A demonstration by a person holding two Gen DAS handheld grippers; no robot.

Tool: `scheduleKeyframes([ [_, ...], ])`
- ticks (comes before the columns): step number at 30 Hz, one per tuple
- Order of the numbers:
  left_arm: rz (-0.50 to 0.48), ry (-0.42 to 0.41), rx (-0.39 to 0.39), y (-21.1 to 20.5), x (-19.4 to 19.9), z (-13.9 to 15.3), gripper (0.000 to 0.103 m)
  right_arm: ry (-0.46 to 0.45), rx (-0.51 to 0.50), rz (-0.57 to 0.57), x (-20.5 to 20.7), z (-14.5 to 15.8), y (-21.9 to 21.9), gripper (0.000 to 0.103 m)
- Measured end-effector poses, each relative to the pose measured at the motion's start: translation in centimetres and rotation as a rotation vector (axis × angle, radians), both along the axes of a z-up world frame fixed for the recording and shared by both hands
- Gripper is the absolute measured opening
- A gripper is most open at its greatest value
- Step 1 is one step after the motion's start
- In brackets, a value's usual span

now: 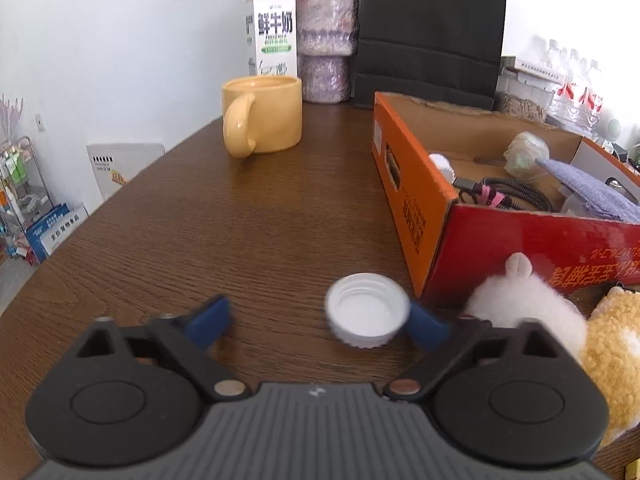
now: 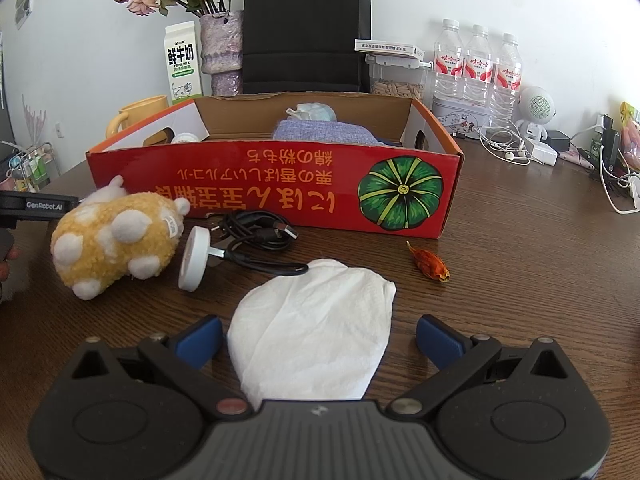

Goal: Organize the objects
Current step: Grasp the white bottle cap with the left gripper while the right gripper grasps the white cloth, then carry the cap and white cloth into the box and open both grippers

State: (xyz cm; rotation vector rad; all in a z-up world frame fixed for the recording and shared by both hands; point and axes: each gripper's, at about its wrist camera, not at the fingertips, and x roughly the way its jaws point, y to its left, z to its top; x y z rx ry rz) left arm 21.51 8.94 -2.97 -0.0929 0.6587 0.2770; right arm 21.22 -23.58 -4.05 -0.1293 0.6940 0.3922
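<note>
The left tool [image 1: 318, 326] stands partly open over the desk [image 1: 248, 216]. A white bottle cap [image 1: 367, 310] lies open side up between its fingers, off-centre: it sits against the right blue pad [image 1: 426, 326], while the left pad is well apart from it. Motion blur obscures the contact, so whether the right pad merely touches or presses cannot be confirmed; the cap is not clamped on both sides. The cap is round and has no long axis, so no wrist alignment is required; the closing stroke only needs the cap centred between the pads.

The orange-and-red cardboard box [image 1: 416, 200], the probable destination, lies ahead and to the right of the left tool, just beyond the cap. The left hand is the nearer one to the cap.

The right tool [image 2: 318, 336] is wide open and holds nothing. A white tissue [image 2: 312, 328] lies flat between its fingers, touching neither pad, its long axis running away from the camera.

Legible markings:
- Milk carton [image 2: 182, 65]: "FRESH MILK" under Chinese characters.
- Box front: Japanese script, printed upside down, beside a green pumpkin graphic.
- Black housing at the left edge of the right view: "GenRobot.AI".
</note>
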Motion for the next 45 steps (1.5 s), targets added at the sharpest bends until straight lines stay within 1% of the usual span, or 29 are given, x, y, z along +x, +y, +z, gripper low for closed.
scheduleKeyframes([
  [1, -0.007, -0.013, 0.004, -0.1, -0.2, 0.1, 0.056, 0.0, 0.0, -0.001, 0.0, 0.0, 0.0, 0.103],
  [2, -0.018, -0.023, -0.003, -0.2, -0.4, 0.2, 0.04, 0.0, 0.0, -0.001, 0.0, 0.0, 0.0, 0.103],
  [7, -0.06, -0.04, -0.027, -0.8, -1.1, 0.3, 0.041, 0.0, 0.0, -0.001, 0.0, 0.0, 0.0, 0.103],
  [12, -0.061, -0.062, -0.026, -1.4, -2.5, 0.8, 0.041, 0.0, 0.0, -0.002, 0.0, 0.0, -0.1, 0.103],
  [15, -0.084, -0.069, -0.055, -1.9, -3.9, 1.3, 0.041, -0.001, 0.002, -0.004, 0.1, 0.0, -0.1, 0.102],
  [17, -0.112, -0.082, -0.065, -2.5, -5.0, 1.6, 0.041, -0.009, 0.008, -0.015, 0.0, 0.1, -0.3, 0.096],
  [21, -0.149, -0.098, -0.08, -3.4, -6.6, 2.2, 0.041, -0.027, 0.016, -0.019, -0.3, 0.4, -0.4, 0.079],
  [28, -0.18, -0.121, -0.083, -4.0, -7.5, 2.9, 0.041, -0.058, 0.01, -0.001, -2.1, 0.7, -0.3, 0.072],
  [32, -0.19, -0.112, -0.089, -4.3, -7.7, 2.8, 0.041, -0.072, 0.013, -0.008, -3.1, 1.2, -0.8, 0.072],
  [39, -0.224, -0.123, -0.093, -4.9, -8.3, 3.3, 0.041, -0.089, 0.027, -0.028, -4.7, 1.8, -2.0, 0.072],
  [45, -0.252, -0.156, -0.095, -5.6, -8.3, 4.2, 0.041, -0.13, 0.041, -0.045, -4.8, 3.1, -2.7, 0.072],
])
